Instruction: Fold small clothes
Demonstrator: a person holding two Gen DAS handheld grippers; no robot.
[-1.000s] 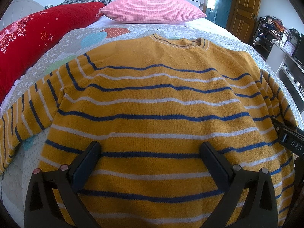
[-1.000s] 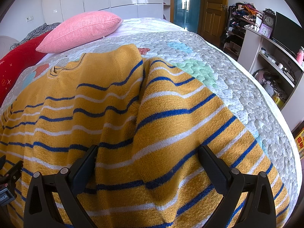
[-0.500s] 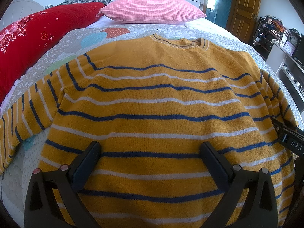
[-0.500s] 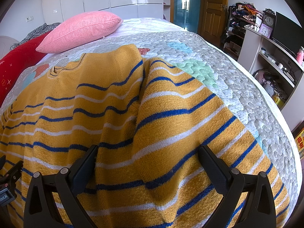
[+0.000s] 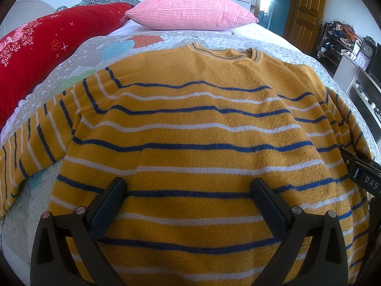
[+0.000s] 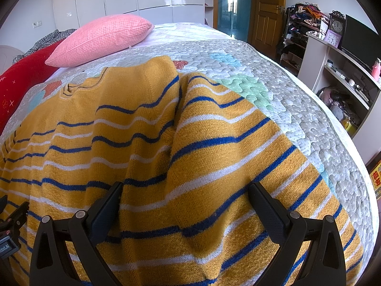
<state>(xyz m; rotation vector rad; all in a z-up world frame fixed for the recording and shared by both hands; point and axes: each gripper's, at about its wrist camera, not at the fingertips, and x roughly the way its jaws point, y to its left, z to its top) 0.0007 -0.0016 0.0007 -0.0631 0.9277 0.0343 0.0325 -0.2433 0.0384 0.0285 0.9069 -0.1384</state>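
While the yellow sweater [image 5: 190, 128] with blue and white stripes is spread flat on the bed cover [image 6: 297, 100], it fills the middle and bottom of both pictures. Its neck hole is seen at the top middle of the left wrist picture. One sleeve is stretched out to the left edge of that picture. The other sleeve [image 6: 226, 143] is seen folded down along the body in the middle of the right wrist picture.

The left gripper [image 5: 189, 188] is held low over the bottom part of the sweater. Its two black fingers are spread wide apart, and nothing is held between them. The right gripper [image 6: 185, 190] is held the same way, wide open and with nothing gripped, over the sleeve.

A pink pillow [image 5: 190, 13] is seen at the top of the bed. A red blanket [image 5: 47, 40] is laid at the upper left. A wooden door [image 6: 268, 9] and shelves [image 6: 345, 71] are seen at the upper right.
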